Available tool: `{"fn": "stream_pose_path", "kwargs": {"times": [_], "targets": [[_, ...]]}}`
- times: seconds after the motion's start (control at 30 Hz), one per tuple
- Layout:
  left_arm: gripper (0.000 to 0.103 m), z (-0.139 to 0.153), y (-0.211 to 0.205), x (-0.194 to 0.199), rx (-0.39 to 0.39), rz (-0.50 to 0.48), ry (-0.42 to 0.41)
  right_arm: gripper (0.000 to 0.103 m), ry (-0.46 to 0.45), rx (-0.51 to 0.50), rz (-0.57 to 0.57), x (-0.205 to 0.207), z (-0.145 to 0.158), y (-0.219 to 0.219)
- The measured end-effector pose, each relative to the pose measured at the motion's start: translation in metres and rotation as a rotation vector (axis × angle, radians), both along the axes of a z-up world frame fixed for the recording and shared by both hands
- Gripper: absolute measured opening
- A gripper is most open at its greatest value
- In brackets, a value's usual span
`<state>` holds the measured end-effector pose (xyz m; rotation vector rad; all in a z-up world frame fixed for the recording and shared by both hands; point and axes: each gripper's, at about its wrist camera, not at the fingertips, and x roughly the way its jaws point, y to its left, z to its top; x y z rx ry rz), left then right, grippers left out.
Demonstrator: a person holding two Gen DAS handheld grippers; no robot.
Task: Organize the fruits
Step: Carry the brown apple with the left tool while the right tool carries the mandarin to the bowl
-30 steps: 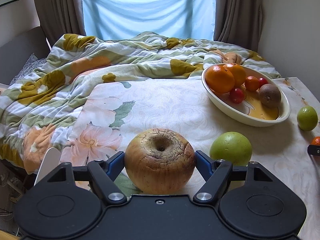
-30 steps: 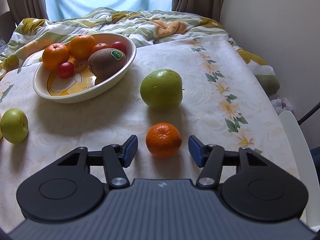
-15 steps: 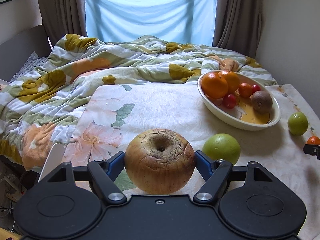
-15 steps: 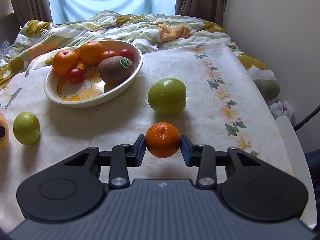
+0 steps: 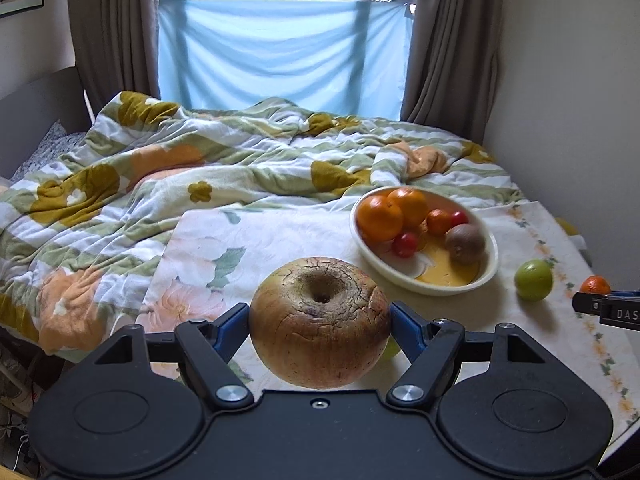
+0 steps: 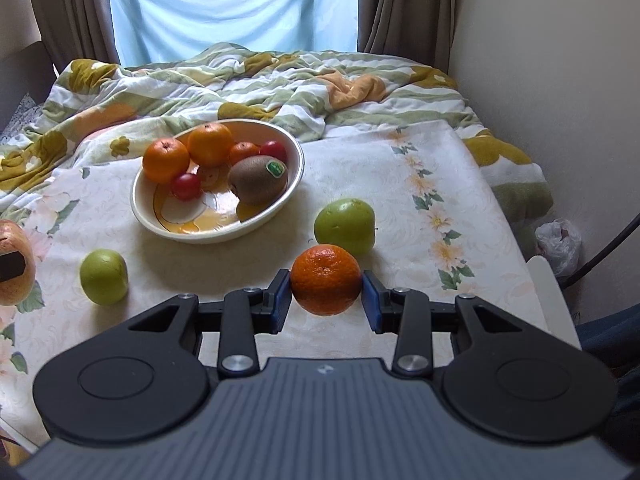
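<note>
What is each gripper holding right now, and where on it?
Left gripper clamps the wrinkled apple by its sides; right gripper clamps the small orange by its sides.

The left gripper (image 5: 320, 330) is clamped on a cracked brown apple (image 5: 320, 322), held above the table (image 5: 520, 336). The right gripper (image 6: 326, 298) pinches a small orange (image 6: 326, 279) above that table.

right gripper (image 5: 600, 306) edge, seen from the left wrist view: white letters "das", cut off by the frame
kiwi (image 6: 258, 179) sticker (image 6: 276, 168): green label, print too small to read
</note>
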<state>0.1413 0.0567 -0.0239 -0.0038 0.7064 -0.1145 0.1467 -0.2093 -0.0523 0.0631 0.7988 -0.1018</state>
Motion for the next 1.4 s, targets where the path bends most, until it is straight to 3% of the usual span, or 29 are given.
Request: {"fn": "stream_pose_path", "kwargs": {"times": [0.27, 0.47, 0.73, 1.0, 1.4], "targets": [[0.079, 0.032, -0.020, 0.001, -0.037, -0.099, -0.044, 0.053, -0.029, -0.009, -0.002, -0.011, 0.038, -0.006], [0.079, 0.044, -0.046, 0.009, -0.019, -0.138, -0.075, 0.053, -0.064, 0.001, 0.040, -0.005, 0.057, -0.016], [0.079, 0.046, -0.086, 0.036, -0.009, -0.071, -0.072, 0.053, -0.088, 0.016, 0.133, 0.033, 0.066, -0.039], [0.079, 0.025, -0.116, 0.071, 0.003, 0.028, -0.030, 0.053, -0.074, 0.042, 0.281, 0.087, 0.061, -0.053], [0.079, -0.031, -0.138, 0.120, 0.033, 0.117, 0.059, 0.053, -0.052, 0.055, 0.449, 0.156, 0.038, -0.051]]}}
